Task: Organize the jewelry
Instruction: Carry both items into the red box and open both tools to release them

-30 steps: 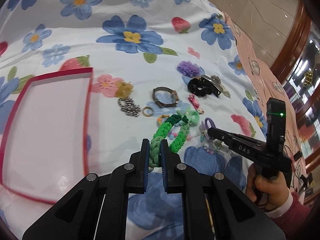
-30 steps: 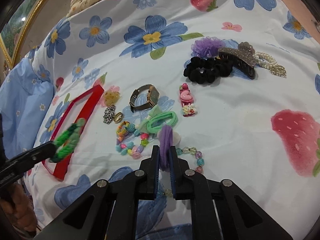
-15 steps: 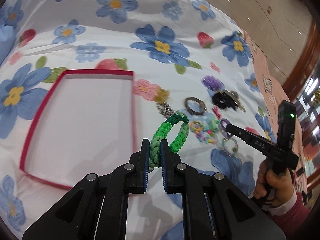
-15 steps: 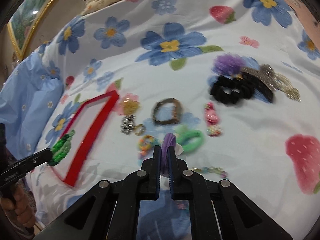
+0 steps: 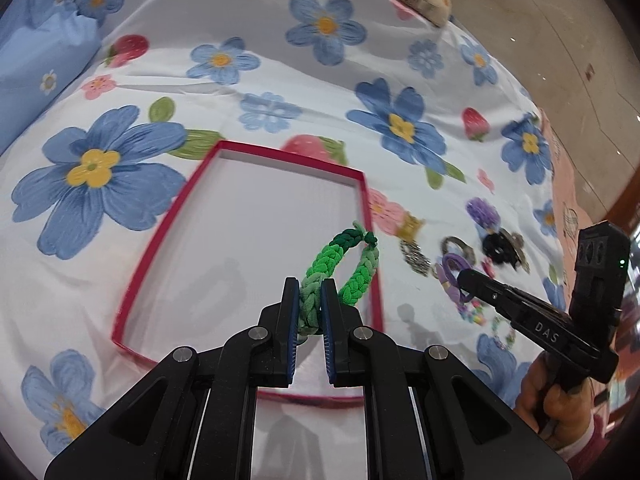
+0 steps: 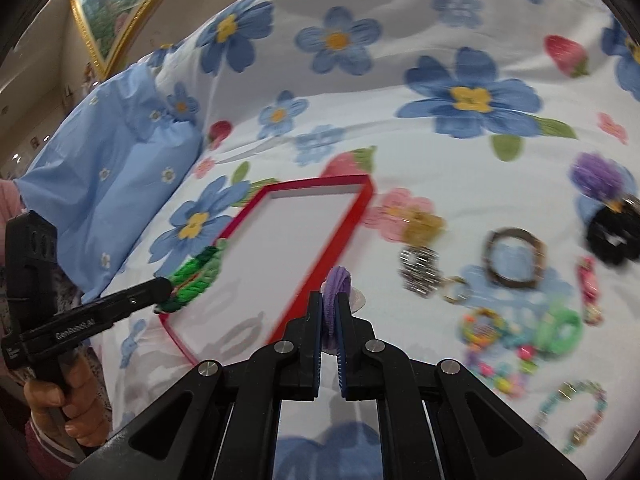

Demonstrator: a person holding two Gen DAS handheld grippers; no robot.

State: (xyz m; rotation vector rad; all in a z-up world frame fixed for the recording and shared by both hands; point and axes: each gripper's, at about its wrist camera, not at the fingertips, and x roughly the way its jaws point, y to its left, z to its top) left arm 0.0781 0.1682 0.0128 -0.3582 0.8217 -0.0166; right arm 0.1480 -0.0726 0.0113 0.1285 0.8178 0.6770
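My left gripper (image 5: 309,294) is shut on a green braided bracelet (image 5: 344,264) and holds it above the near right part of a red-rimmed white tray (image 5: 168,232). My right gripper (image 6: 330,300) is shut on a purple hair tie (image 6: 338,280), just right of the tray's red rim (image 6: 344,224). The right gripper with the purple tie (image 5: 450,276) shows in the left wrist view. The left gripper and the green bracelet (image 6: 192,280) show in the right wrist view over the tray's near left corner.
Loose jewelry lies right of the tray on the flowered sheet: a silver chain (image 6: 418,270), a brown bangle (image 6: 516,258), a black scrunchie (image 6: 614,236), a purple pompom (image 6: 596,176), a green hair tie (image 6: 560,330), bead bracelets (image 6: 576,412). A blue pillow (image 6: 104,184) lies at left.
Both grippers have moved left toward the tray with their items. The green bracelet now hangs over the tray; the purple tie is near its right rim.
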